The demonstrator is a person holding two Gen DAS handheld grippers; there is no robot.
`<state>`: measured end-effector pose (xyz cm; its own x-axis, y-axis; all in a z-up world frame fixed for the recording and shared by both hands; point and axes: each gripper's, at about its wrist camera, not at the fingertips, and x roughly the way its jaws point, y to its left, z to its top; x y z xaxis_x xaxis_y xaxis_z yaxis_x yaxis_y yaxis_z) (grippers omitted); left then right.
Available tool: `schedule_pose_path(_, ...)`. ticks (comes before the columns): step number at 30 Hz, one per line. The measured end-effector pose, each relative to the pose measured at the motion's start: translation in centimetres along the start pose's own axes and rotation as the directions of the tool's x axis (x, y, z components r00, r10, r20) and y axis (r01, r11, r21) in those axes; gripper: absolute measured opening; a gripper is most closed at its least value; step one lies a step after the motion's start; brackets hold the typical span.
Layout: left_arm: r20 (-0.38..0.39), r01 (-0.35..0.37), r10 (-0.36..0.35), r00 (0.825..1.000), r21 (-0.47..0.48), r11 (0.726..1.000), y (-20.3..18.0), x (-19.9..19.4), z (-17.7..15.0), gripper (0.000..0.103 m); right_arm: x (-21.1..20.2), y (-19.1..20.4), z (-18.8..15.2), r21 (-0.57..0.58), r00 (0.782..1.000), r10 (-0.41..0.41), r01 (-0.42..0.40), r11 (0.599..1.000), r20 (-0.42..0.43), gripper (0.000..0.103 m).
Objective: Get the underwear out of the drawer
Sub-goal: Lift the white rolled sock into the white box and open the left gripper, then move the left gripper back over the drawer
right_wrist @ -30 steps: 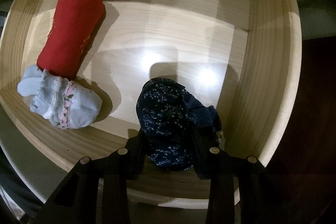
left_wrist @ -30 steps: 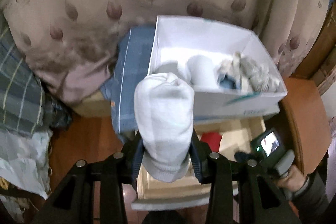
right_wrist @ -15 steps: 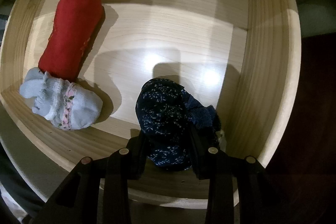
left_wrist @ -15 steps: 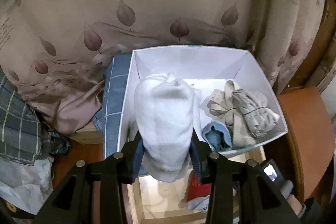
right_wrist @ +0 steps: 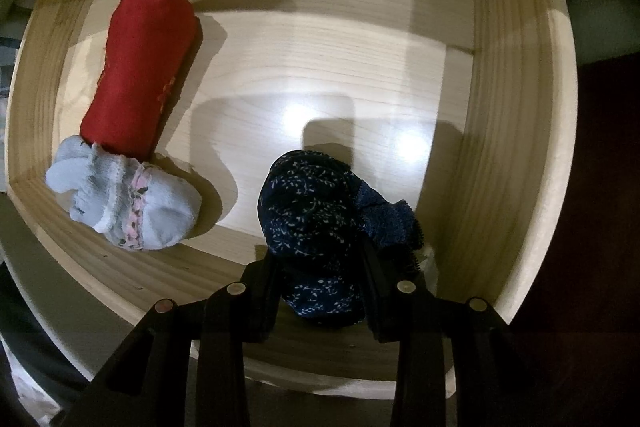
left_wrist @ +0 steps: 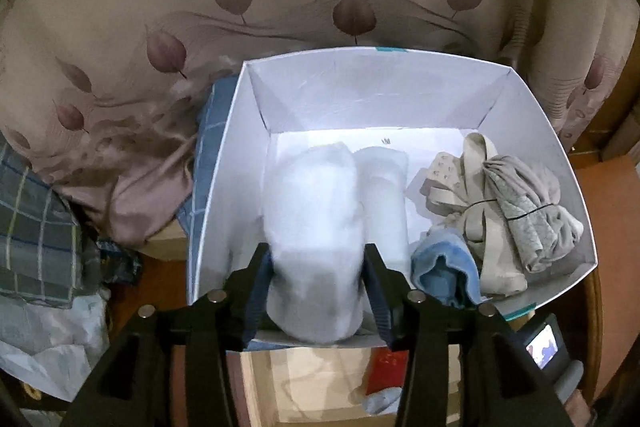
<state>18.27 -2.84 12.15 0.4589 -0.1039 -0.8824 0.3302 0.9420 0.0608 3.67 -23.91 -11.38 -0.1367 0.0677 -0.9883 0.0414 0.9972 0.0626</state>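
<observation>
No legible text anywhere

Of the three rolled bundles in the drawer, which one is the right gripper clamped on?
The dark navy speckled bundle, between the right gripper's pads near the front wall. The red roll and pale blue bundle lie untouched, far left.

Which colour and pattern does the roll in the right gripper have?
Dark navy roll with tiny white flecks, seen best in the right wrist view.

Wooden drawer (right_wrist: 516, 131): red roll (right_wrist: 144, 71), pale-blue bundle (right_wrist: 132, 199)
</observation>
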Motion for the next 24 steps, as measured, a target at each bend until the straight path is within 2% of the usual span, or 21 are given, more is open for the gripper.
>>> schedule_pose_path(8,0.029,0.029,-0.028,0.999,-0.028,0.999,1.1,-1.8,-0.5,0.052,0.0,0.1,0.1,-0.002,1.0,-0.001,0.001,1.0,0.0,0.033)
schedule_pose_path(14,0.044,0.028,-0.027,0.999,-0.011,1.0,2.1,-4.1,-2.5,0.053,0.1,0.0,0.1,0.005,1.0,0.001,-0.001,1.0,0.0,0.033)
schedule_pose_path(19,0.013,0.019,-0.019,1.0,-0.002,1.0,2.8,-4.4,-6.3,0.053,-0.2,-0.1,0.3,0.011,1.0,0.001,-0.001,1.0,0.0,0.033)
schedule_pose_path(24,-0.045,0.001,-0.001,0.999,-0.001,1.0,2.8,-2.6,-10.8,0.053,-0.4,-0.4,0.5,0.018,1.0,0.001,-0.001,1.0,0.001,0.032)
